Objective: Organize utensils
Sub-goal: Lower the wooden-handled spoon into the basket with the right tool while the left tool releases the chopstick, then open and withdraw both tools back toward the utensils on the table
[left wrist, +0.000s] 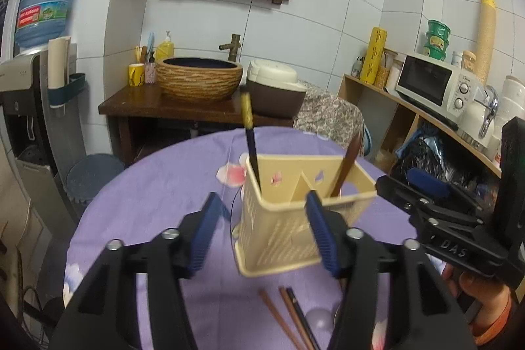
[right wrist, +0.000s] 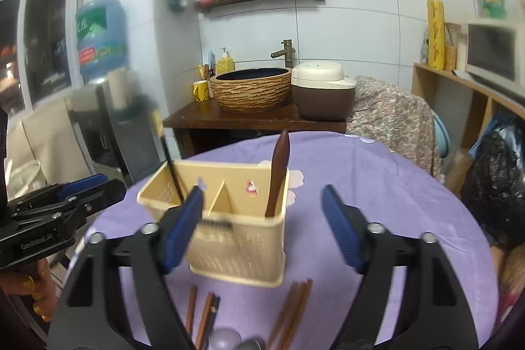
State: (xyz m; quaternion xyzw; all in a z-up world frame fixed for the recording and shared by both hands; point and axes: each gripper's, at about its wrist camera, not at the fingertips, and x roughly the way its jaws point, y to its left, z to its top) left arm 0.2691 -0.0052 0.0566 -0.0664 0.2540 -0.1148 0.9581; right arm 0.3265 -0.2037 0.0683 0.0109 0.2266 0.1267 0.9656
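Note:
A cream utensil holder (left wrist: 282, 218) (right wrist: 229, 218) with two compartments stands on the purple tablecloth (left wrist: 157, 186). A dark chopstick with a yellow band (left wrist: 247, 127) (right wrist: 170, 166) stands in its left compartment. A brown wooden spoon handle (left wrist: 347, 163) (right wrist: 279, 169) stands in its right one. My left gripper (left wrist: 262, 209) is open and empty, just in front of the holder. My right gripper (right wrist: 262, 205) is open and empty, near the holder; it also shows in the left wrist view (left wrist: 413, 189). Loose brown chopsticks (left wrist: 288, 317) (right wrist: 292, 310) lie on the cloth below both grippers.
A rounded grey utensil end (right wrist: 224, 338) lies at the near table edge. Behind the table stand a wooden counter (left wrist: 170, 104) with a basin (left wrist: 200, 77) and a rice cooker (left wrist: 275, 87), a water dispenser (left wrist: 29, 107) at left, and a shelf with a microwave (left wrist: 430, 84) at right.

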